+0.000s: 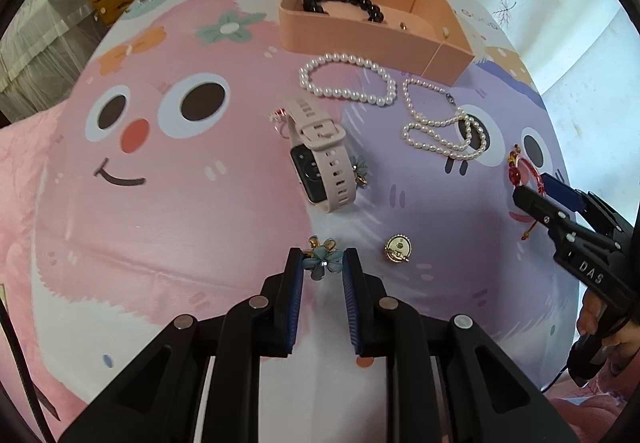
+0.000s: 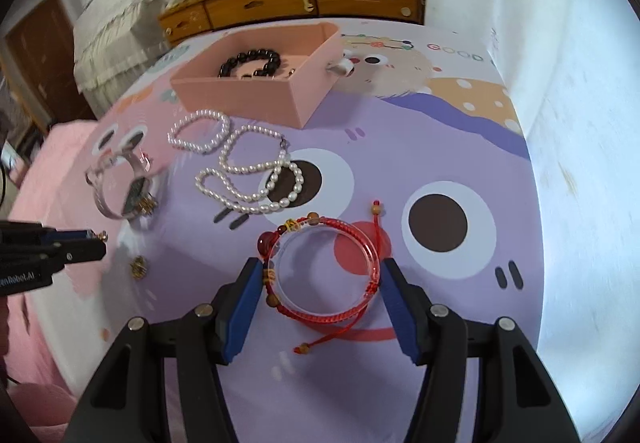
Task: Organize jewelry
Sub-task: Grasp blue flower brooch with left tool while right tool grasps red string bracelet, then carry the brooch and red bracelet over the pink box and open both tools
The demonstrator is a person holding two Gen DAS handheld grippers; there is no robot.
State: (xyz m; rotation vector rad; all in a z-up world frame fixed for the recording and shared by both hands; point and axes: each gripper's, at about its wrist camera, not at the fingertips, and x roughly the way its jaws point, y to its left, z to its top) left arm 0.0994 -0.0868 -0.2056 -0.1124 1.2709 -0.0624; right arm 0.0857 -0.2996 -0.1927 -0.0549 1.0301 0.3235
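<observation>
Already both tools grip: left gripper (image 1: 322, 263) pinches the small flower clip (image 1: 322, 262), which could twist free; right gripper (image 2: 320, 275) squeezes the red bangle (image 2: 372, 243), which might spring out before reaching the pink box (image 2: 240, 105)

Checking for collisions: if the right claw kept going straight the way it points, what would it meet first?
The red bracelet already sits between the right claw pads, so next it would likely meet the cartoon-print sheet just beneath; depth is hard to judge.

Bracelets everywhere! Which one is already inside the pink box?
The black bead bracelet lies in the pink box; the pearl bracelet and the red bracelet are on the cloth.
</observation>
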